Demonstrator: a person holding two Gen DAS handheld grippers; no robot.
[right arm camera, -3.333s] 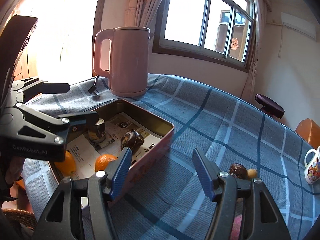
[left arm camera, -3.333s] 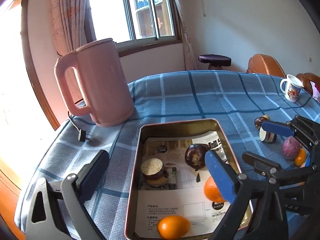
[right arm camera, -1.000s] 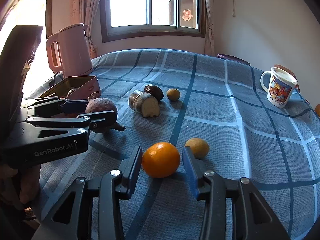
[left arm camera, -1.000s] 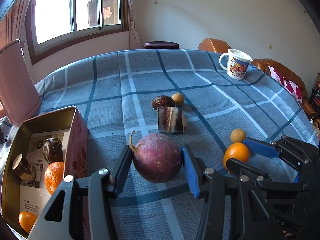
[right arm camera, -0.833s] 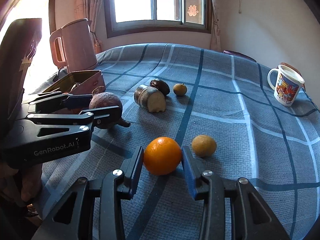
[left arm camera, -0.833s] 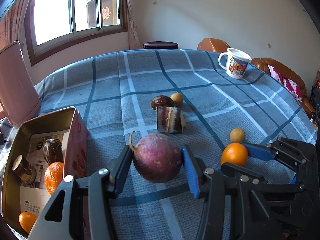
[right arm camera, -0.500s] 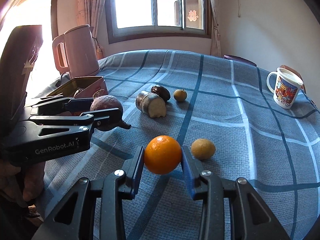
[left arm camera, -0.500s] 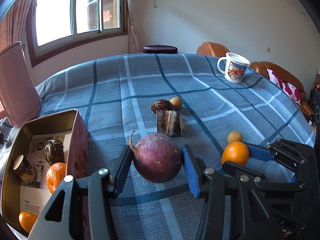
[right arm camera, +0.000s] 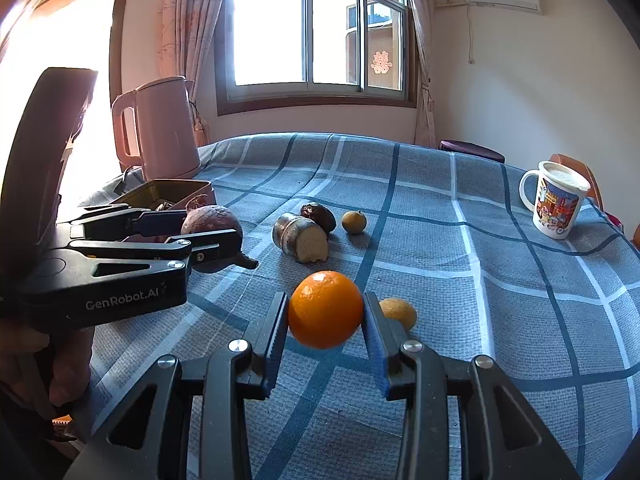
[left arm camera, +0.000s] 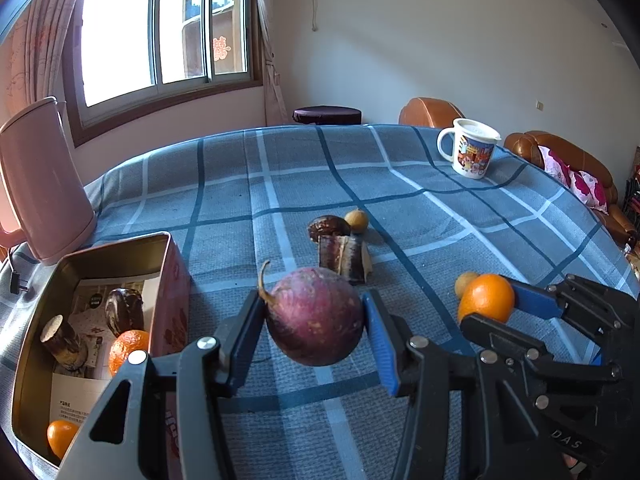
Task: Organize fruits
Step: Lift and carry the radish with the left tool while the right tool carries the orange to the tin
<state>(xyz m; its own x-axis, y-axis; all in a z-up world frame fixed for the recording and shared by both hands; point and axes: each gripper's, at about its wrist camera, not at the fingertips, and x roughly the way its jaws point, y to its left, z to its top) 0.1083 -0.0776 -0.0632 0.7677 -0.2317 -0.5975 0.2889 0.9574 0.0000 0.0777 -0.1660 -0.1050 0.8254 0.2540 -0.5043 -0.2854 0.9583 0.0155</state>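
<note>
purple fruit point(left arm camera: 315, 316), stem up-left, clamped

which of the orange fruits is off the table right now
The big orange clamped between the right gripper fingers, lifted off the cloth. The other two oranges lie inside the tin.

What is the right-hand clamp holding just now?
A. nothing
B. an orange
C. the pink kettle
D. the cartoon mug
B: the right gripper has both pads pressed on the orange, lifted above the blue checked cloth.
</note>
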